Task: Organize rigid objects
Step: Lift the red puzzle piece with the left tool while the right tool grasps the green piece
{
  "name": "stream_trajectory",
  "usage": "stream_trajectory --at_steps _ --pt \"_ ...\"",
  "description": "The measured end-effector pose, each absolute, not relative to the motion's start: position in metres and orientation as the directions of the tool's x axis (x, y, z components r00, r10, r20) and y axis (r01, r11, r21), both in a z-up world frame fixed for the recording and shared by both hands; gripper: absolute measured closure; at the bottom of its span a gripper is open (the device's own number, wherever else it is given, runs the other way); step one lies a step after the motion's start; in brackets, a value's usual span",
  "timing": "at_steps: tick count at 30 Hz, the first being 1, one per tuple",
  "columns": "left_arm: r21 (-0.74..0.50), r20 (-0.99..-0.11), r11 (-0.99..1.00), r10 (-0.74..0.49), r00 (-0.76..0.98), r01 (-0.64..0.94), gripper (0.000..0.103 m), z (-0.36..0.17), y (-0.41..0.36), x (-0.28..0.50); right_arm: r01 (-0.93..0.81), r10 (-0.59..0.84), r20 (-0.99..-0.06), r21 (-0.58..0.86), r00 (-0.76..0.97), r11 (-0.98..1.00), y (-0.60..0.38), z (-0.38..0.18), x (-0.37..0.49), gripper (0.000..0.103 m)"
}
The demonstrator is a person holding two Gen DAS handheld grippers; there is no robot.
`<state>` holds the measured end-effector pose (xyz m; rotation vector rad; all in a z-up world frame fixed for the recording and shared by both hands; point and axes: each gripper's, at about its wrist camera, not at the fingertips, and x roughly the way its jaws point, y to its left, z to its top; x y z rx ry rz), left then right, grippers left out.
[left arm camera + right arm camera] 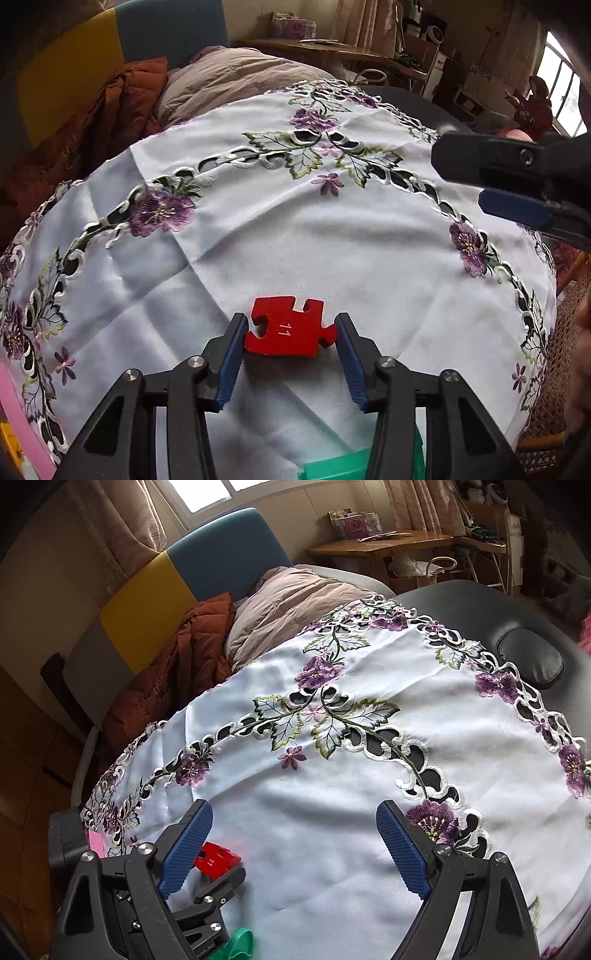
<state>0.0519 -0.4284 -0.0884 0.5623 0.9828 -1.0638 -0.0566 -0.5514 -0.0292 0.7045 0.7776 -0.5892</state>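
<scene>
Left fingers pinch the red puzzle piece on the tablecloth; right fingers gape wide, empty.

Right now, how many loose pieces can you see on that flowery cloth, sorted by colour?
Red: 1, the red puzzle piece marked 11, between the left gripper fingers.
Green: 1, a green piece, partly hidden under the gripper.
Pink: 1, a pink item at the tablecloth edge, mostly out of view.
Total: 3.

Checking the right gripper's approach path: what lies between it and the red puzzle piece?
Only the left gripper, closed on the piece; the right gripper is open. Right wrist view.
</scene>
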Motion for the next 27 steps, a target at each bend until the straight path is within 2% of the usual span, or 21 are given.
stream_trajectory --at_steps 4,7,14,20,27 --pt "-0.114 -0.834 0.526 -0.512 0.207 0.843 0.055 -0.063 -0.393 0.071 0.672 -0.178 -0.791 0.350 0.585 0.652 -0.548 -0.032 -0.051 0.012" --pt "-0.151 -0.810 0.603 -0.530 0.251 0.783 0.055 -0.047 -0.360 0.080 0.620 -0.094 -0.809 0.364 0.581 0.695 -0.538 -0.039 -0.040 0.012" --pt "-0.155 -0.784 0.677 -0.528 0.327 0.719 0.055 -0.024 -0.298 0.068 0.452 0.101 -0.841 0.383 0.532 0.805 -0.499 -0.057 -0.015 0.011" --pt "-0.170 -0.762 0.692 -0.544 0.352 0.701 0.055 -0.013 -0.259 0.048 0.342 0.168 -0.857 0.364 0.488 0.866 -0.469 -0.062 -0.010 0.010" --pt "-0.192 -0.745 0.714 -0.552 0.373 0.673 0.055 -0.006 -0.216 0.038 0.163 0.179 -0.869 0.281 0.462 0.946 -0.430 -0.050 -0.005 0.010"
